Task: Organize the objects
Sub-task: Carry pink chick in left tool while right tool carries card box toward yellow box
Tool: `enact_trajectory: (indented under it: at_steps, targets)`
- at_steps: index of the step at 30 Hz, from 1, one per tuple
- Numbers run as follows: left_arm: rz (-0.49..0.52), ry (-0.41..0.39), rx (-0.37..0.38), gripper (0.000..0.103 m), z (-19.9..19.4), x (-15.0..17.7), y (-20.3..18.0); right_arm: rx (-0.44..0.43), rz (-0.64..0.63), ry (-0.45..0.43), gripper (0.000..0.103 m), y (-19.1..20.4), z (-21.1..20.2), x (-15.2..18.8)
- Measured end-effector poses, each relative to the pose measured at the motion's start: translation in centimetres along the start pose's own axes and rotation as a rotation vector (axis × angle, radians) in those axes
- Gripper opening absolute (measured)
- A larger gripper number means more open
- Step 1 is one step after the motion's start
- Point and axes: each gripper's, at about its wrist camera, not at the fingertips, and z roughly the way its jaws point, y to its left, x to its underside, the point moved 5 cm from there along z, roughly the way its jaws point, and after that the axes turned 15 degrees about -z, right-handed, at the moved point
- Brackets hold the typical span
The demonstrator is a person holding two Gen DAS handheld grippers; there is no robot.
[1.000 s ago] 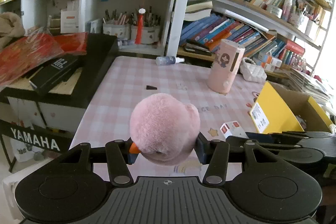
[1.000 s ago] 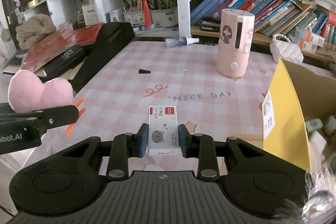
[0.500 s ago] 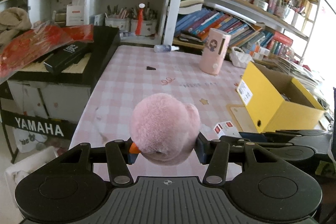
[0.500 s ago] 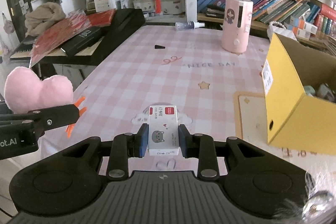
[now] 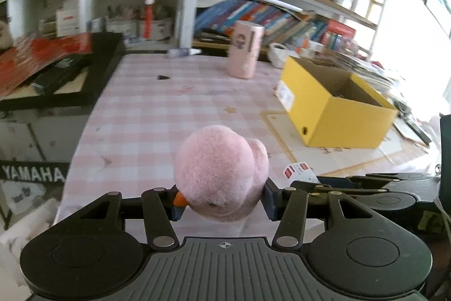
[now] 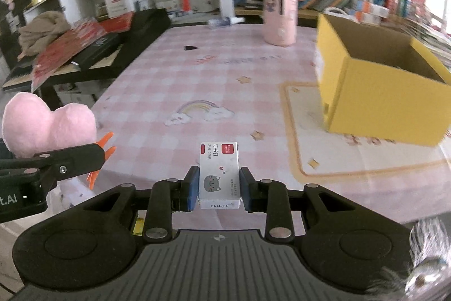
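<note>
My left gripper [image 5: 222, 202] is shut on a pink plush toy [image 5: 220, 171] with an orange beak, held above the near edge of the pink checked table [image 5: 157, 114]. My right gripper [image 6: 218, 186] is shut on a small white box [image 6: 219, 174] with a red label and a cat drawing. In the right wrist view the plush toy [image 6: 48, 129] and the left gripper's finger [image 6: 67, 160] appear at the far left. The white box [image 5: 298, 172] peeks out beside the plush in the left wrist view. An open yellow cardboard box [image 6: 377, 81] stands on the table at the right.
A pink cylinder [image 6: 280, 13] stands at the table's far side, with a small spray bottle [image 6: 225, 21] lying behind it and a small black piece [image 6: 190, 47] nearby. A black keyboard stand [image 5: 64, 75] with red papers lies left. Bookshelves [image 5: 282, 4] fill the back.
Both grippers have drawn back from the shelves toward the table's near edge, each keeping its object. The yellow box now shows more fully at the right.
</note>
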Motion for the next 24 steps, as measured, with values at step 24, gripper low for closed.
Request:
enact_trajectory:
  at_steps: [24]
  targets:
    - [0.133,0.069,0.161,0.05,3.5,1.2,-8.1,0.188,0.171,0.042,0.028,-8.1,-3.5,4.5]
